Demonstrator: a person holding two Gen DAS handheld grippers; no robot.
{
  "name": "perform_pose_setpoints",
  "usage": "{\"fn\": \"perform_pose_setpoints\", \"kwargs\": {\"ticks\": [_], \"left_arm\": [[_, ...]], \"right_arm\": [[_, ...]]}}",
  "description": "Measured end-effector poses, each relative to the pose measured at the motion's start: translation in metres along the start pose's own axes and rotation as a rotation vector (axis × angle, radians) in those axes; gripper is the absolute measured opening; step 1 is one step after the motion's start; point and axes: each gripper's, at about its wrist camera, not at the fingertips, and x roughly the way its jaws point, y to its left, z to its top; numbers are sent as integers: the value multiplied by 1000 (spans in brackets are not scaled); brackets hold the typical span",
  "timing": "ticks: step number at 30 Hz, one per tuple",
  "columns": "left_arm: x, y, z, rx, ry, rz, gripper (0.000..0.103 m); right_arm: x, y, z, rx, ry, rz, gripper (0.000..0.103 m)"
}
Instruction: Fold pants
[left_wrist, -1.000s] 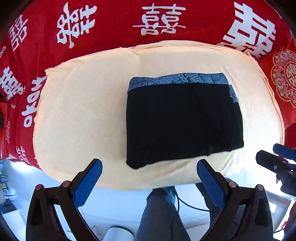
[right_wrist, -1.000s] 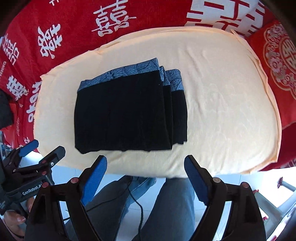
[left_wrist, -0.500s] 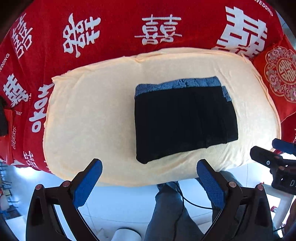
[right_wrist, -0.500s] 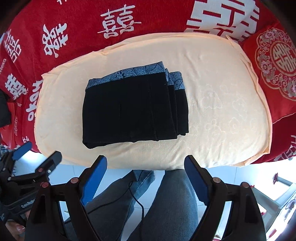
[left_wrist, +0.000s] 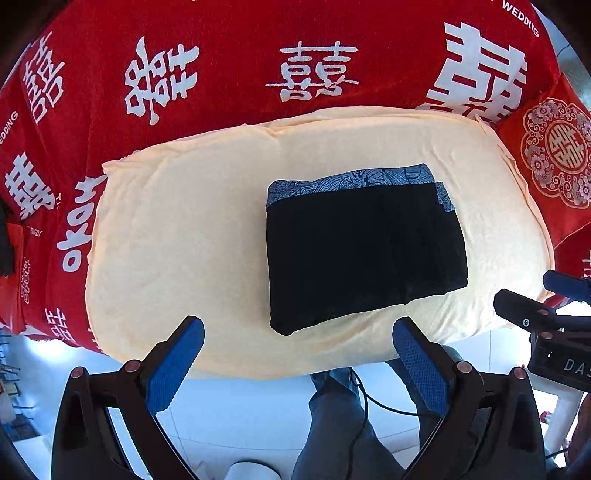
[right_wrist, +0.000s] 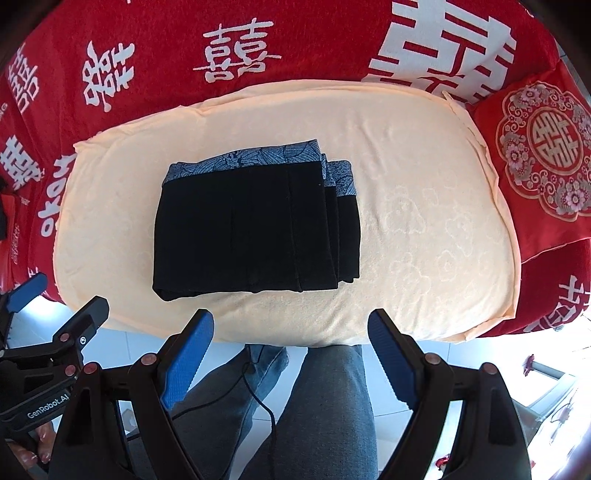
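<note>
The black pants (left_wrist: 364, 251) (right_wrist: 255, 229) lie folded into a compact rectangle on a cream cushion (left_wrist: 177, 236) (right_wrist: 424, 221), their blue-grey patterned waistband (left_wrist: 351, 181) (right_wrist: 243, 164) along the far edge. Several stacked layers show at the right side in the right wrist view. My left gripper (left_wrist: 297, 332) hangs open above the cushion's near edge, nothing between its blue pads. My right gripper (right_wrist: 291, 325) is likewise open and empty, held over the near edge. Each gripper appears in the other's view: the right gripper (left_wrist: 546, 306), the left gripper (right_wrist: 51, 314).
A red cover with white characters (left_wrist: 317, 74) (right_wrist: 236, 55) lies under and behind the cushion. A red embroidered pillow (left_wrist: 557, 158) (right_wrist: 543, 147) sits at the right. A person's legs in grey trousers (left_wrist: 332, 424) (right_wrist: 325, 406) and a cable show below, over a pale floor.
Both grippers have risen away from the cushion; the pants and cushion look smaller and more of the red cover shows. The pants have not moved.
</note>
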Motion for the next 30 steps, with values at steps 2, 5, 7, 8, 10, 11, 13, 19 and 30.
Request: {"fn": "perform_pose_setpoints", "kwargs": {"ticks": [2, 5, 7, 8, 10, 11, 13, 19, 30], "left_arm": [[0, 1, 0, -4, 2, -3, 103], [0, 1, 0, -6, 5, -6, 103], [0, 0, 0, -5, 6, -7, 103], [0, -1, 0, -4, 6, -7, 103], [0, -2, 0, -2, 7, -7, 103], [0, -2, 0, -1, 7, -7, 103], [0, -3, 0, -2, 8, -8, 103], [1, -6, 0, -6, 13, -6, 103], [1, -13, 3, -1, 14, -1, 103]], "right_arm": [[0, 1, -1, -1, -2, -2, 88], [-1, 3, 0, -6, -1, -7, 88], [-1, 4, -1, -9, -1, -8, 88], [-1, 5, 0, -10, 0, -10, 88], [-1, 5, -1, -8, 1, -10, 88], [-1, 4, -1, -8, 2, -11, 88], [0, 4, 0, -9, 5, -13, 88], [2, 1, 1, -12, 11, -15, 88], [4, -2, 2, -16, 14, -13, 88]]}}
